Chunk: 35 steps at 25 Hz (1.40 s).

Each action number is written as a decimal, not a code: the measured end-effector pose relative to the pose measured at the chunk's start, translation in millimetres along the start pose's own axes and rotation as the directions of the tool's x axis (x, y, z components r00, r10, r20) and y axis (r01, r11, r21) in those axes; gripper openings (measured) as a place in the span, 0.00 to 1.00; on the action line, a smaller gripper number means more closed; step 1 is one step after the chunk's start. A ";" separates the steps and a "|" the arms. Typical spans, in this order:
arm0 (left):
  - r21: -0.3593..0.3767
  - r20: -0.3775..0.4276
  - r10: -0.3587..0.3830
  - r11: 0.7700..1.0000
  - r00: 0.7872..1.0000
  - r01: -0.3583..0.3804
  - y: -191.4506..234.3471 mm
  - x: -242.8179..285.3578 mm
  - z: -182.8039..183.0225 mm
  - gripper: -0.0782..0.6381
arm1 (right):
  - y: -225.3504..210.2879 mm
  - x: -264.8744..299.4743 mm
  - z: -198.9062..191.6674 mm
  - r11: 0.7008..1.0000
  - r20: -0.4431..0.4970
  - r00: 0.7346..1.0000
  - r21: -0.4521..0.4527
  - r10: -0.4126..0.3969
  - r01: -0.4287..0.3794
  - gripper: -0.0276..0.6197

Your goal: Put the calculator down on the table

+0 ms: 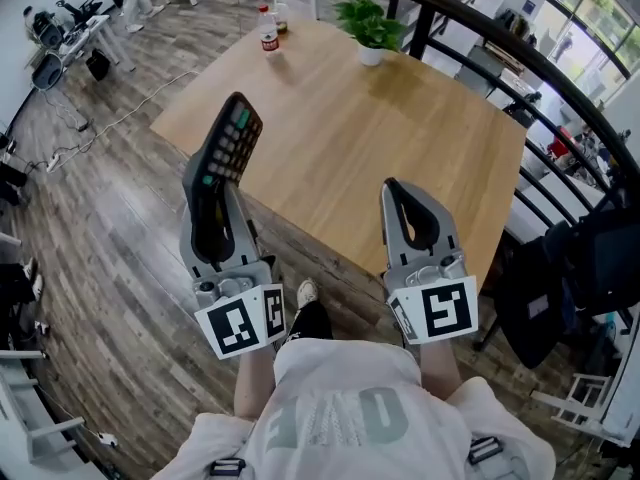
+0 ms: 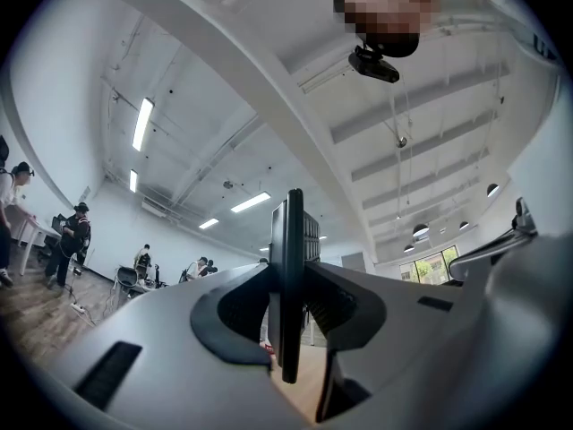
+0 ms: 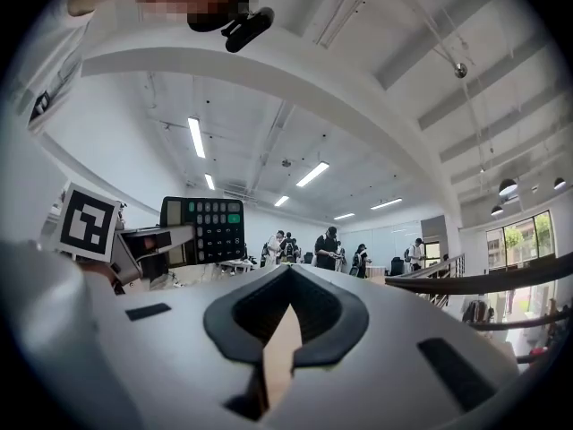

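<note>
From the head view we see both grippers held at the table's (image 1: 400,138) near edge: the left gripper (image 1: 218,190) is clamped on the lower end of the calculator (image 1: 232,140). The calculator sticks up tilted over the table's near left edge, keys facing right, and is not lying on the top. The right gripper (image 1: 397,190) carries nothing. Only this view shows the tabletop whole, with one plant (image 1: 370,28) in a white pot at the table's far edge and one bottle (image 1: 268,30) at its far left corner. A dark railing (image 1: 520,68) runs along the table's right side, and a cable (image 1: 110,123) trails over the floor to the table's left. The left gripper view gives what the head view cannot. The calculator is edge-on, a thin dark slab pinched between the two jaws, and together they block most of the table, leaving only a sliver of wood below. A few people stand or sit in the room far left of the table. The right gripper view shows its jaws meeting at the tips with nothing between them, a strip of tabletop showing through the gap behind. It alone shows the calculator's key face squarely, up to the left beside the left gripper's marker cube, and a group of people standing beyond the table. We count one calculator, two grippers, one table, one plant and one bottle.
</note>
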<state>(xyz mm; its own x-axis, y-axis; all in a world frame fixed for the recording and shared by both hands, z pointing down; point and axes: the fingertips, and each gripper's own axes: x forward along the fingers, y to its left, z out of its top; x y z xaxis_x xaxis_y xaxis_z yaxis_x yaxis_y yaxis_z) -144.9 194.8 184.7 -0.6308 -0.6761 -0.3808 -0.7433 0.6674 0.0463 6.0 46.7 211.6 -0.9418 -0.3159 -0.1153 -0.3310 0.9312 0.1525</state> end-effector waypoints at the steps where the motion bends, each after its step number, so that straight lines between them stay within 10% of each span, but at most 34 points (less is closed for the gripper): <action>1: -0.001 0.003 -0.004 1.000 1.000 0.004 10.1 15.1 -0.3 0.28 | 0.7 18.0 2.9 1.000 0.003 1.000 0.004 -0.003 0.003 0.07; 11: 0.012 0.013 -0.097 0.995 0.995 0.096 76.2 110.7 -7.2 0.28 | 11.5 125.3 15.9 0.995 0.013 0.997 0.058 -0.080 0.079 0.07; 35: 0.057 -0.032 -0.327 0.943 0.944 0.329 -68.4 197.9 -58.1 0.28 | -113.4 120.7 -29.1 0.978 0.032 0.986 0.133 -0.164 0.159 0.07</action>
<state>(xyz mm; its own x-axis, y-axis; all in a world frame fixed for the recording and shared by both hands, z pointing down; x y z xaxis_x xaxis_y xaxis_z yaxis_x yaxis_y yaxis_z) -231.8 -2.8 159.8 -0.3595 -0.8671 -0.3448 -0.8955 0.4245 -0.1338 -71.9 -102.3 208.9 -0.8722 -0.4586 -0.1699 -0.4655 0.8850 0.0007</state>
